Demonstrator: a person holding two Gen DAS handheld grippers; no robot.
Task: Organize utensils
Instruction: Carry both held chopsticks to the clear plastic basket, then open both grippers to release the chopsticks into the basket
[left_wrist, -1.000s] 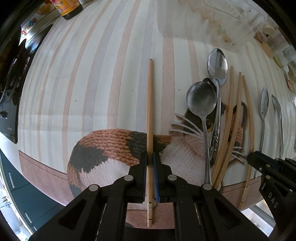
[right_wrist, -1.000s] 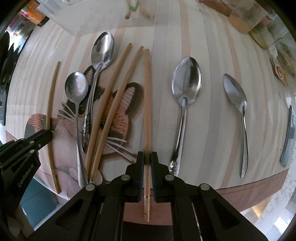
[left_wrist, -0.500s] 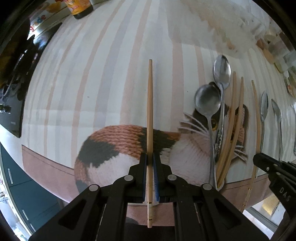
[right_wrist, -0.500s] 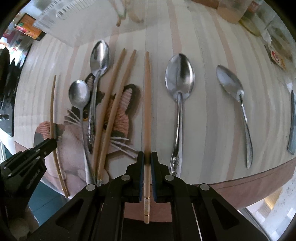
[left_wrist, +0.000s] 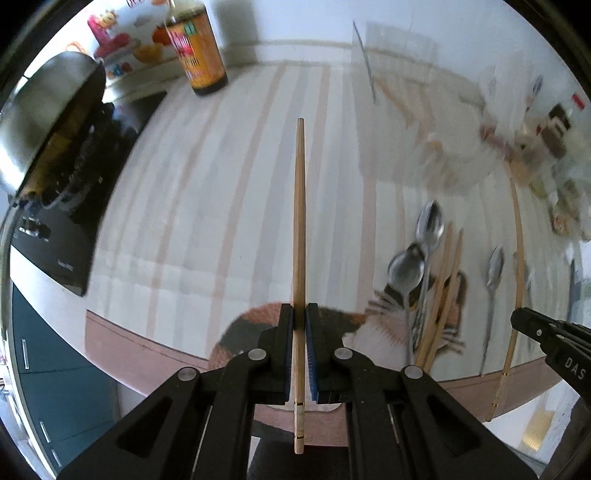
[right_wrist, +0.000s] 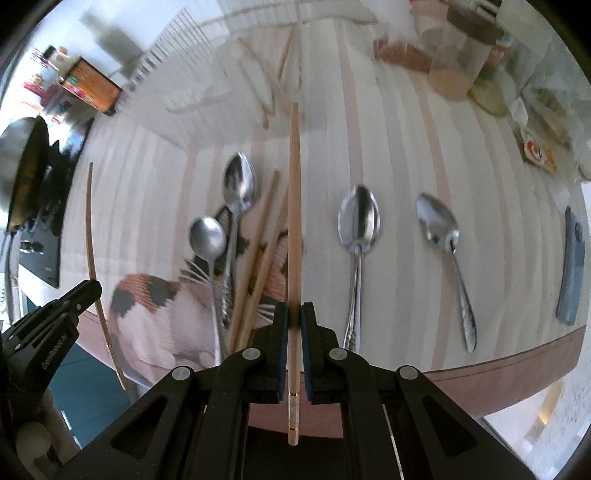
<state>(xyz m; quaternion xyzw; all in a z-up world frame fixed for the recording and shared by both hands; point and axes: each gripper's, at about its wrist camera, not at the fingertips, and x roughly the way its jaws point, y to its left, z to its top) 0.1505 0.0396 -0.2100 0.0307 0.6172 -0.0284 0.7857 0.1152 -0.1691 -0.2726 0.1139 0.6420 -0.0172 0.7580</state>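
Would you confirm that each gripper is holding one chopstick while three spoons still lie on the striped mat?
Not quite: four spoons lie on the mat, not three, as the right wrist view shows. The rest holds: the left gripper is shut on one chopstick, the right gripper on another.

Four spoons lie on the cloth: two overlapping (right_wrist: 240, 184) (right_wrist: 207, 236) left of centre in the right wrist view, two apart (right_wrist: 359, 221) (right_wrist: 437, 218) at right. Four chopsticks: two held (right_wrist: 294, 206) (left_wrist: 300, 221), two lying together (right_wrist: 260, 251). One bottle (left_wrist: 197, 55), upper left in the left wrist view.
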